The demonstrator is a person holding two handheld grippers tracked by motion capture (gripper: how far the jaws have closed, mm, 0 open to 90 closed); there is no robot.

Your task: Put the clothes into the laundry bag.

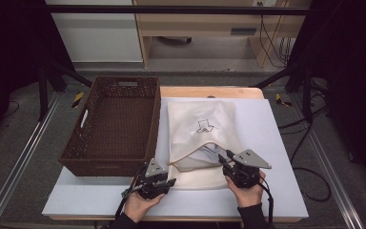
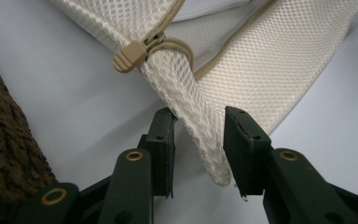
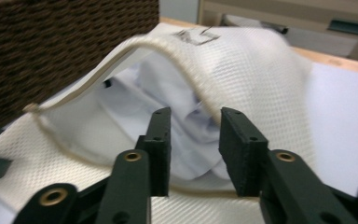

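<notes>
Seen from the high view, a cream mesh laundry bag (image 1: 200, 138) lies on the white table (image 1: 276, 143), its zipped mouth gaping toward six o'clock with pale clothing (image 1: 205, 155) showing inside. A brown wicker basket (image 1: 114, 124) stands just beside the bag at nine o'clock. The left gripper (image 1: 164, 181) is held at the bag's seven o'clock corner, and the right gripper (image 1: 225, 162) is held at the five o'clock side of the open mouth, each in one of the person's hands at the near table edge.

In the left gripper view, a folded corner of the mesh bag (image 2: 200, 121) hangs between the two black jaws of the left gripper (image 2: 198, 135). The jaws are parted; the fabric brushes the jaw at nine o'clock while a gap is seen at the other, so the corner is not pinched. A tan zipper pull (image 2: 130, 56) sits at eleven o'clock, and the basket's side (image 2: 4, 154) fills eight o'clock.

In the right gripper view, the jaws of the right gripper (image 3: 196, 135) are seen moderately parted and gripping nothing, aimed into the bag's raised opening (image 3: 168, 51), where white clothing (image 3: 186, 121) is bunched. The basket (image 3: 65, 42) rises at ten o'clock; the bag's printed emblem (image 3: 196, 35) shows at twelve.
</notes>
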